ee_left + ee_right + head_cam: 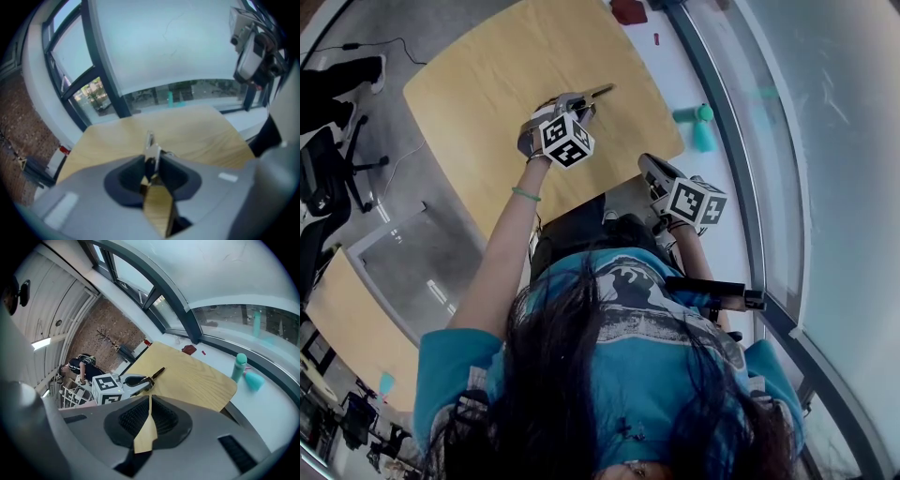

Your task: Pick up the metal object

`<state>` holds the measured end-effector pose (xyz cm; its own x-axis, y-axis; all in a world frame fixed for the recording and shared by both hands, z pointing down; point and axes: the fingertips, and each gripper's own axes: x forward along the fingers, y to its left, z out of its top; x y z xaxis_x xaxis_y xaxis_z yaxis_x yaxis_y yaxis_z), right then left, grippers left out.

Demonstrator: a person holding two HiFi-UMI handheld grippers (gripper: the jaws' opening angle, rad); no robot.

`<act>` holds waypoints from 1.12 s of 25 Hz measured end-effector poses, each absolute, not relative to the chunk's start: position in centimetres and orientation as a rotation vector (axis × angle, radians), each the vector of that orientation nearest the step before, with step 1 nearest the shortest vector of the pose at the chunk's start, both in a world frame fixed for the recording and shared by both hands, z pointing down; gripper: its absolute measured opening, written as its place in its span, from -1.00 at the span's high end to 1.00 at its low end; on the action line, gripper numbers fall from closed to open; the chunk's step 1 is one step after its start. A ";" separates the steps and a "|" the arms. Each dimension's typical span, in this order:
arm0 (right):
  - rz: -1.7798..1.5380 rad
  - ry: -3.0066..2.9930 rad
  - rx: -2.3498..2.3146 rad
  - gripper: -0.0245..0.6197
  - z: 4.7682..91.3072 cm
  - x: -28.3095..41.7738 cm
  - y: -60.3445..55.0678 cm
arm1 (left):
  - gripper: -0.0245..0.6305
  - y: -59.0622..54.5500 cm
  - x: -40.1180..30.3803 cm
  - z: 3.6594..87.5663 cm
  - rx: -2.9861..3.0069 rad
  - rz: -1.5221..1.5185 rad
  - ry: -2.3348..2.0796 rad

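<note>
A thin metal object [600, 91] with a dark tip sticks out of my left gripper [581, 101] over the wooden table [487, 84]. In the left gripper view the metal object [149, 149] stands upright between the jaws of the left gripper [151, 157], which press on it from both sides. The right gripper view shows the left gripper [140, 382] with the metal object [157, 372] pointing away from it. My right gripper [649, 167] hangs off the table's near edge, jaws together and nothing in them; its own view shows the right gripper [150, 399] shut.
A teal bottle [694, 114] and a tipped teal cup [703, 139] sit on the white window sill beyond the table. A dark red item [629, 11] lies further along the sill. An office chair [328, 178] stands on the floor to the left.
</note>
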<state>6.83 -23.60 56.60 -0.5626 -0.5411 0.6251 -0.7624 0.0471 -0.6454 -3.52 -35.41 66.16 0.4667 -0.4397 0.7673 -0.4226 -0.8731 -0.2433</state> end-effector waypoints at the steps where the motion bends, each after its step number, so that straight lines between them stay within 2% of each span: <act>1: 1.528 -2.109 1.340 0.85 56.6 6.8 -23.5 | 0.64 -35.0 -3.5 66.0 -2.688 -1.408 0.789; 17: 1.503 -2.209 1.259 0.85 55.5 7.0 -18.9 | 0.67 -25.2 -2.9 59.7 -2.813 -1.256 0.946; 28: 1.607 -2.297 1.174 0.85 54.1 10.2 -10.4 | 0.67 -13.9 1.7 56.1 -2.827 -1.186 1.025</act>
<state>10.18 -10.41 54.09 -0.6970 -0.5283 0.4849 -0.6366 0.1447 -0.7575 1.71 -13.92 56.08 0.5304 -0.5201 0.6694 -0.5868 -0.7952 -0.1529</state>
